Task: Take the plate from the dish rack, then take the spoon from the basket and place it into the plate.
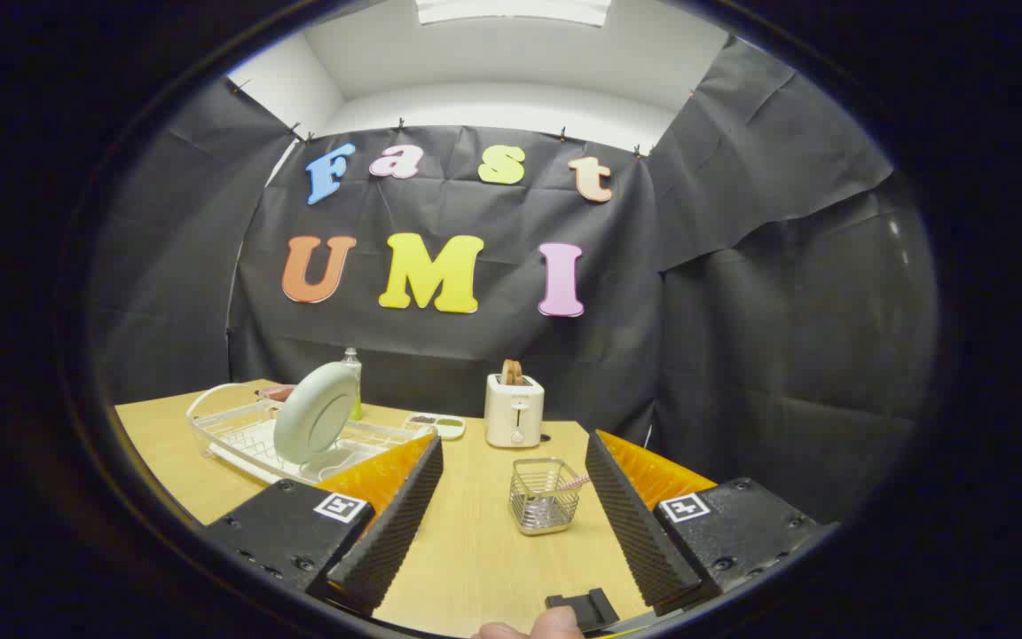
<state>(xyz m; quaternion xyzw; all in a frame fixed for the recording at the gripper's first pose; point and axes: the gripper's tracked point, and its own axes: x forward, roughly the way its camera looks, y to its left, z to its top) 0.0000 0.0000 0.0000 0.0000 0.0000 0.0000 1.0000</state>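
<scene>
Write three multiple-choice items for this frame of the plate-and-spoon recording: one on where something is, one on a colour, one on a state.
1. Where does the plate stand?
A. on edge in the dish rack
B. flat on the table
C. on top of the toaster

2. What colour is the toaster?
A. red
B. cream white
C. blue

3. How is the hand-held gripper?
A. shut on the plate
B. shut on the spoon
C. open, holding nothing

Answers:
1 A: the plate leans on its rim inside the rack, beyond the left finger.
2 B: its body is cream white, with a slice of toast sticking out on top.
3 C: the fingers stand wide apart over the bare table, and the wire basket with the spoon sits ahead between them, untouched.
</scene>
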